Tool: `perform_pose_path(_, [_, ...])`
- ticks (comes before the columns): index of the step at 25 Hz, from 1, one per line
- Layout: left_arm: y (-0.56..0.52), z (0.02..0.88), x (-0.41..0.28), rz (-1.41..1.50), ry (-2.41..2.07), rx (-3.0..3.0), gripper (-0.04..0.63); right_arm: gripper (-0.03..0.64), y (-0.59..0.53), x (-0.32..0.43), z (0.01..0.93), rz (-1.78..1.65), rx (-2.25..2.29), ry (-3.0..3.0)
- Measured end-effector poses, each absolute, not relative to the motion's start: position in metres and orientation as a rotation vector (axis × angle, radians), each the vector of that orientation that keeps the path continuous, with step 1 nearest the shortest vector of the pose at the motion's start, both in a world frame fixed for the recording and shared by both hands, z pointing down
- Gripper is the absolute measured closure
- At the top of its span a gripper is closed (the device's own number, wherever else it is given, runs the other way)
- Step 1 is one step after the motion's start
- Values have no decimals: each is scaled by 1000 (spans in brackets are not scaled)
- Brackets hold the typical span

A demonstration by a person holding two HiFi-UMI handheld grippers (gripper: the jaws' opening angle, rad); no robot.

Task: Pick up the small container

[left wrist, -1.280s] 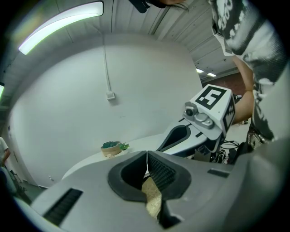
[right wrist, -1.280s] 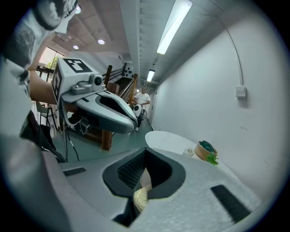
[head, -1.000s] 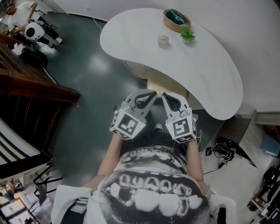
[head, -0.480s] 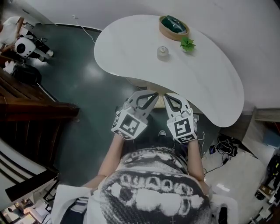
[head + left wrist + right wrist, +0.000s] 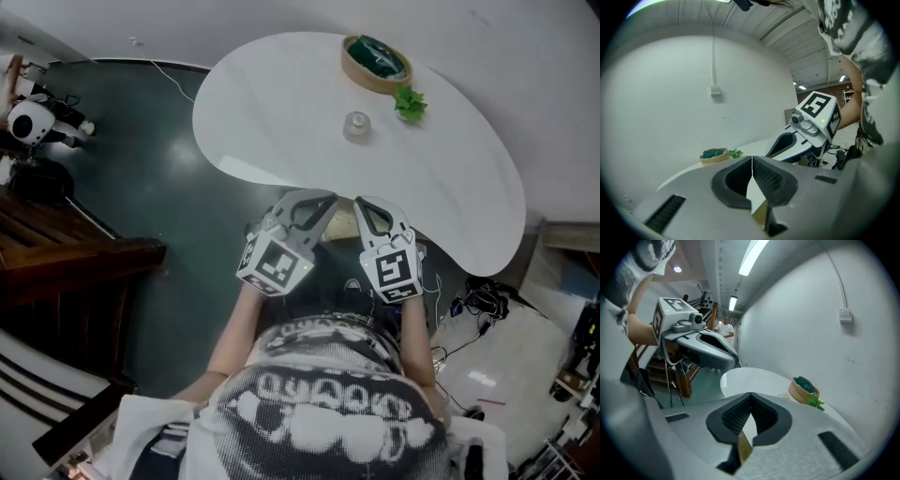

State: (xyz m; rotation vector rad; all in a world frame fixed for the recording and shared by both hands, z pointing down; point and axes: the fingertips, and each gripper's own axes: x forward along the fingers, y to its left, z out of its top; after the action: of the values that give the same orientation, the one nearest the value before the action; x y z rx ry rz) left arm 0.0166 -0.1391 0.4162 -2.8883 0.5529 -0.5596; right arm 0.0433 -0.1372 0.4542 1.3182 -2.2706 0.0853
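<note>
No legible text, brand or number. One coded square marker (image 5: 274, 266) on left gripper (image 5: 323, 197), another on right gripper (image 5: 362, 202)

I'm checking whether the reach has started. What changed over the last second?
The person has closed in on the table: the small container now lies nearer the left tongs and right tongs, which stayed side by side by its near edge. Nothing was taken hold of or let go. Both tongs stayed shut and empty; the container, bowl and green sprig kept their places.
</note>
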Motion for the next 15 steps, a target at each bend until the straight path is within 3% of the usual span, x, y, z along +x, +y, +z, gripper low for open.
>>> perform_pose_path(15, [-198, 420, 7, -513, 367, -2897, 591, 614, -204, 52, 468, 133, 1477, -2142])
